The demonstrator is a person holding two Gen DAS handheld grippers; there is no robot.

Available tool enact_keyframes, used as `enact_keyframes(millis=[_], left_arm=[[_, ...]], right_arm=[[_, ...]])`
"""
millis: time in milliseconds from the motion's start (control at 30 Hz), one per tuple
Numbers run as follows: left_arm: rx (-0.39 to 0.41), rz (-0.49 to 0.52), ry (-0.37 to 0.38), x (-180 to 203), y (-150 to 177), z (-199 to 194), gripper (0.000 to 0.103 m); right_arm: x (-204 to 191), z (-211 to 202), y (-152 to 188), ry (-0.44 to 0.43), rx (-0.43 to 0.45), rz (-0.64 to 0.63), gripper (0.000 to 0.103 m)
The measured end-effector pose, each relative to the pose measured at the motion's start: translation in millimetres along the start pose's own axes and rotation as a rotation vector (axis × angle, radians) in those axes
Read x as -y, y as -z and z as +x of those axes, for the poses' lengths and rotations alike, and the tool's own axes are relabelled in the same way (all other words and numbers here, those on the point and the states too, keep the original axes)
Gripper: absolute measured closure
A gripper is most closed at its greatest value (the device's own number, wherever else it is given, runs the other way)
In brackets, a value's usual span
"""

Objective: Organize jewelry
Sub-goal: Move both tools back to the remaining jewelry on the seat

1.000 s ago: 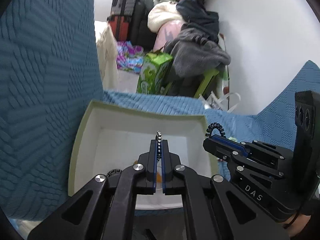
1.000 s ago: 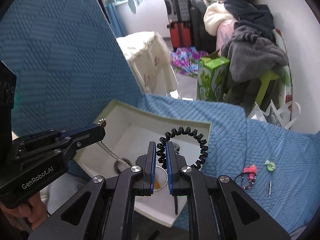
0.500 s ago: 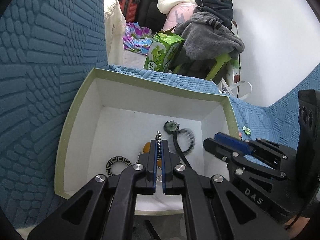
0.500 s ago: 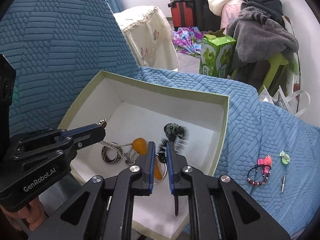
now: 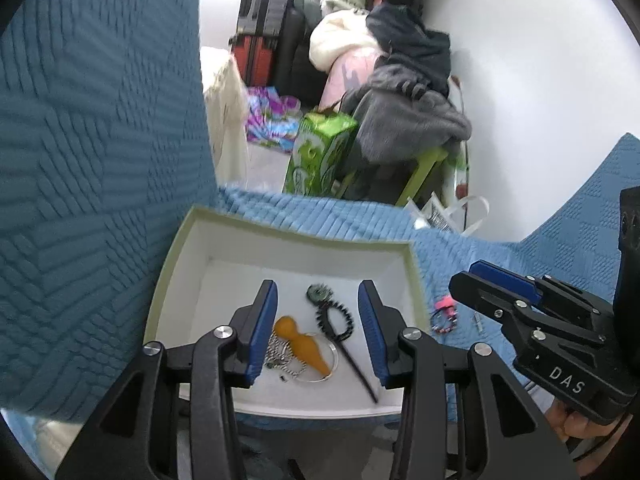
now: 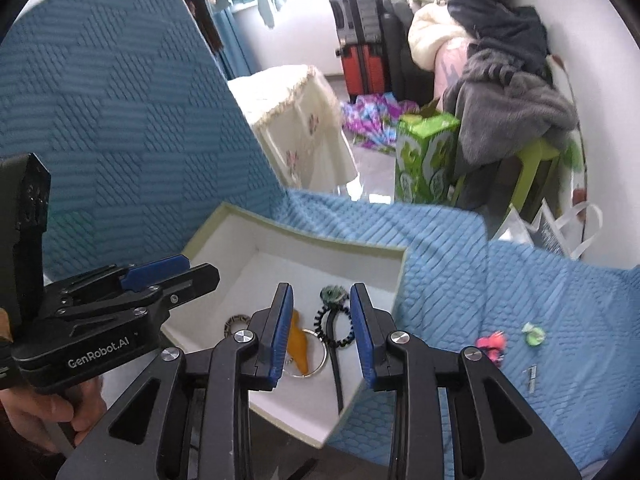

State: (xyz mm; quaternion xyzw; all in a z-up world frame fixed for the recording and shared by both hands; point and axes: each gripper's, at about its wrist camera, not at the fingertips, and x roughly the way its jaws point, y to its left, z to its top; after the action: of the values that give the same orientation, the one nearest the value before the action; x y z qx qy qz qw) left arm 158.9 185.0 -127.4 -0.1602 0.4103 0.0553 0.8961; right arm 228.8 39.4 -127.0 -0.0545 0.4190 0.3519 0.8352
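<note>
A white box with a pale green rim (image 5: 176, 248) (image 6: 224, 216) lies on the blue quilted cover. Inside it are an orange pendant (image 5: 302, 344) (image 6: 298, 344), a silver bead chain (image 5: 282, 360), a black coiled hair tie (image 5: 338, 320) (image 6: 336, 328), a black stick (image 5: 358, 372) and a patterned ring (image 6: 234, 322). My left gripper (image 5: 318, 332) hangs above the box, jaws opening, nothing between the pads. My right gripper (image 6: 322, 336) also hovers over the box, jaws opening and empty. Each gripper shows from the side in the other's view.
On the cover right of the box lie a pink-and-bead bracelet (image 6: 492, 346) (image 5: 444, 318), a small green piece (image 6: 534, 336) and a thin metal pin (image 6: 532, 378). A tall blue cushion (image 6: 120, 120) stands to the left. Beyond are a green carton (image 6: 424, 156), suitcases and heaped clothes.
Both grippers let go: the bead chain left the left jaws and the coiled hair tie left the right jaws, both now lying in the box. Both grippers rose and their jaws spread.
</note>
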Motion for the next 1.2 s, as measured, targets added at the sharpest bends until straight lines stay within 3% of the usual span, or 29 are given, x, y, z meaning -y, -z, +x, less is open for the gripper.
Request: enact_keyframes(millis=[533, 967, 1200], left_arm=[[0.206, 0.040, 0.065, 77.6, -22.3, -75.4, 0.060], [0.296, 0.062, 0.116, 130.7, -5.7, -64.7, 0.060], [0.260, 0.102, 0.128, 150.3, 10.1, -43.0, 0.060]], right_arm=[[33.4, -109.9, -14.0, 0.050, 0.205, -0.041, 0.075], [82.7, -149.4, 14.3, 0.133, 0.308, -0.027, 0.075], [108.4, -150.1, 39.3, 0.169, 0.302, 0.015, 0.075]])
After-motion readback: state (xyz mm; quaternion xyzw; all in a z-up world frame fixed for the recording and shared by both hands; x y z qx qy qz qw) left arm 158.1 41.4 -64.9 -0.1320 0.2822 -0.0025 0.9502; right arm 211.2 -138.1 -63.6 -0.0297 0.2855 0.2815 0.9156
